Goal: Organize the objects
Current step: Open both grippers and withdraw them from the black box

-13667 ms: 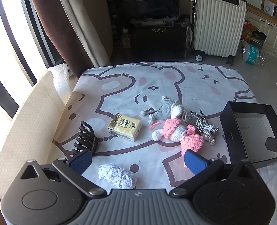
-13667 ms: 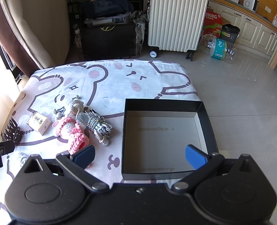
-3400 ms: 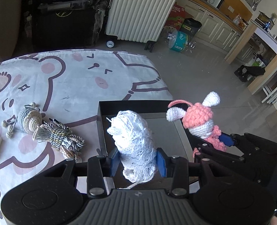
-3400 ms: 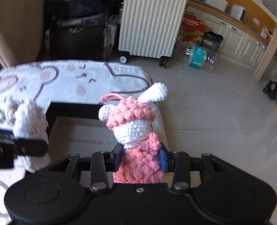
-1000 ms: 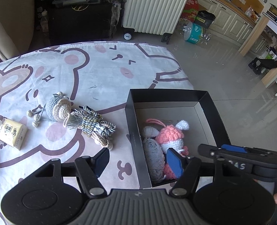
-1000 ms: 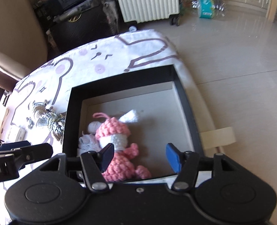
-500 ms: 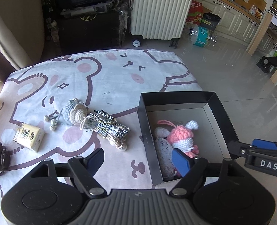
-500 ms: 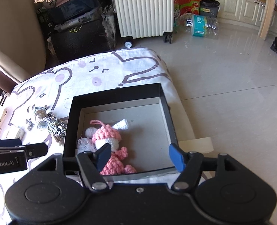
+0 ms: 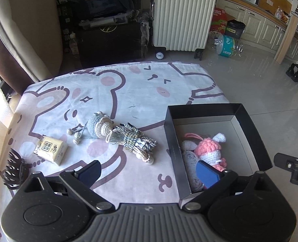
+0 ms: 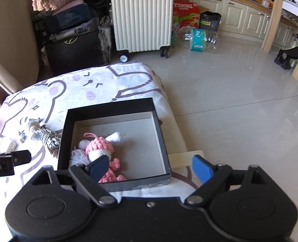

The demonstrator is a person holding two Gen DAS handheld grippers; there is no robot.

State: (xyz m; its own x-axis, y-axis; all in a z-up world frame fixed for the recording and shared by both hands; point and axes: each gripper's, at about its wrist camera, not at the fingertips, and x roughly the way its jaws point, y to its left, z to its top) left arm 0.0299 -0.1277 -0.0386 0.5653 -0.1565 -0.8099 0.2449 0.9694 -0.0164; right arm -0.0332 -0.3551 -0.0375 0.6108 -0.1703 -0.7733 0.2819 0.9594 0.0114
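The black box (image 9: 249, 121) sits open at the right edge of the table, and the pink crochet bunny (image 9: 210, 150) is lying on its side in there with the white lacy bundle (image 9: 189, 159) squished against the box's left wall. Still out on the cloth mid-table: a grey crochet doll (image 9: 99, 124) touching a striped tassel cord (image 9: 135, 142), then a yellow tissue pack (image 9: 51, 150) and a black hair claw (image 9: 12, 171) by the left edge.

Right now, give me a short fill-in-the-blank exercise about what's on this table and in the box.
1. The pink crochet bunny lies inside the black ____.
2. The yellow tissue pack lies on the ____, outside the box.
3. The left tool holds ____.
4. On the floor behind the table stands a cream ____.

Missing words: box; tablecloth; nothing; suitcase
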